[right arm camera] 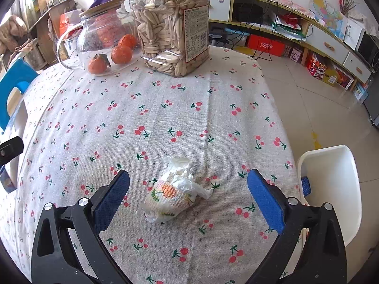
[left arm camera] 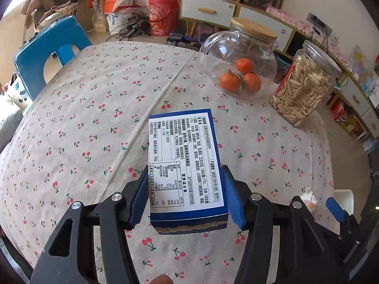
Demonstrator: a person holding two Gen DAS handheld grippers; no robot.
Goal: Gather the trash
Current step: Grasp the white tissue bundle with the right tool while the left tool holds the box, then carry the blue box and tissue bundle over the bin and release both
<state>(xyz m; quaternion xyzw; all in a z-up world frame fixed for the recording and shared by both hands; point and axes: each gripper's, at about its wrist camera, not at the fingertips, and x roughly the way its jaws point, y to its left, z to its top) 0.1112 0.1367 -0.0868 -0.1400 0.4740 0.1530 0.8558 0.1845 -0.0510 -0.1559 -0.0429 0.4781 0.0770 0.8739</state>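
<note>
While the left gripper [left arm camera: 187, 197] has its blue pads pressed on both sides of the blue box [left arm camera: 186, 163], the box looks lifted a little off the tabletop [left arm camera: 94, 123]. The box is in front of the glass jar with oranges [left arm camera: 239, 64], on the near side of it. So one piece of trash looks picked up, but it is not thrown away yet. No bin shows in either picture, so I cannot tell where the trash will go.

The right gripper [right arm camera: 187, 196] is wide open and holds nothing. Its two pads stand on either side of the crumpled wrapper [right arm camera: 173, 193] and do not touch it. The wrapper lies flat on the tabletop, well in front of the glass jar with oranges and close to the table's edge. This piece is still left to grab.

I think the job is only partly done. The right gripper needs to squeeze the wrapper, and then both pieces must go to a bin.
</note>
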